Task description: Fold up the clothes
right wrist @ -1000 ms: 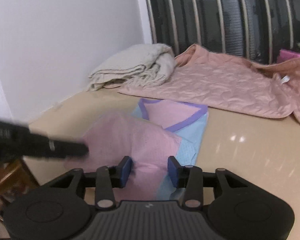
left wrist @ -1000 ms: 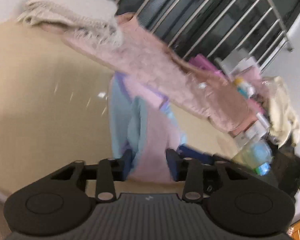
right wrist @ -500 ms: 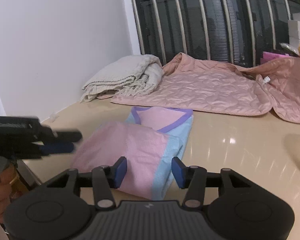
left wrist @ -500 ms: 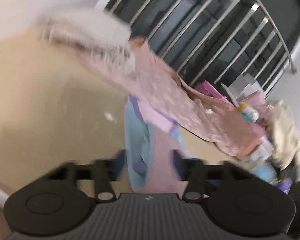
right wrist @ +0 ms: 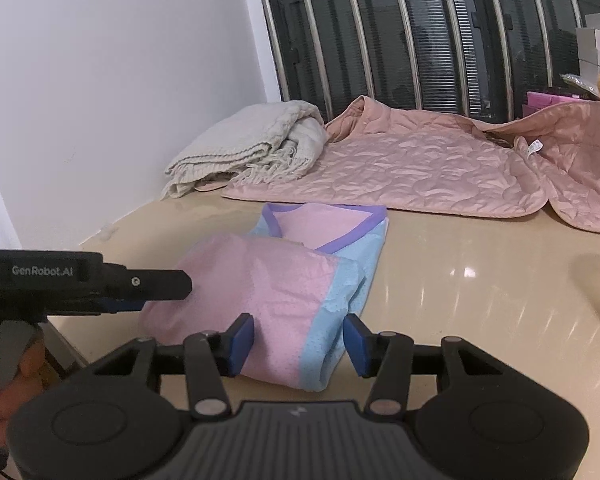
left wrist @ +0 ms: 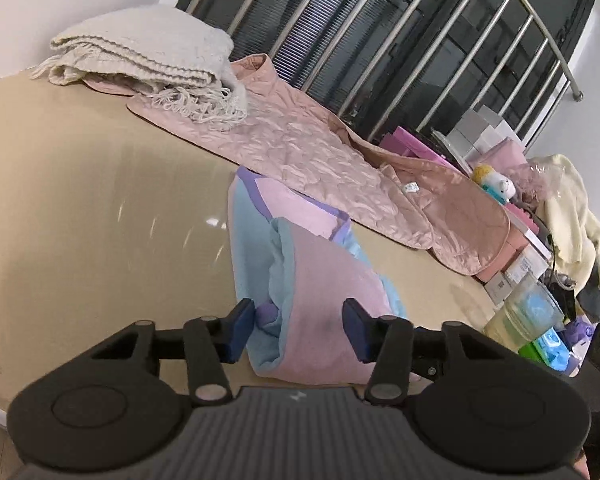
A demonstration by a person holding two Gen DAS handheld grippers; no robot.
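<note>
A pink and light-blue garment with purple trim (left wrist: 320, 276) lies partly folded on the beige table (left wrist: 80, 208); its pink near half is doubled over the blue part. It also shows in the right wrist view (right wrist: 284, 280). My left gripper (left wrist: 298, 330) is open, its blue pads either side of the fold's near end, not clamping it. It shows from the side in the right wrist view (right wrist: 152, 292), at the garment's left edge. My right gripper (right wrist: 298, 344) is open, just before the garment's near edge.
A pink quilted jacket (left wrist: 340, 172) lies spread behind the garment, with a folded cream blanket (left wrist: 148, 60) on its far end. Boxes, bottles and a cream garment (left wrist: 572, 220) crowd the right side. Window bars (right wrist: 420, 32) stand behind. The table edge is close on the left (right wrist: 72, 344).
Both grippers have opened wider and drawn back from the garment. The left view was swinging and blurred and is now steady. The folded garment lies still.
</note>
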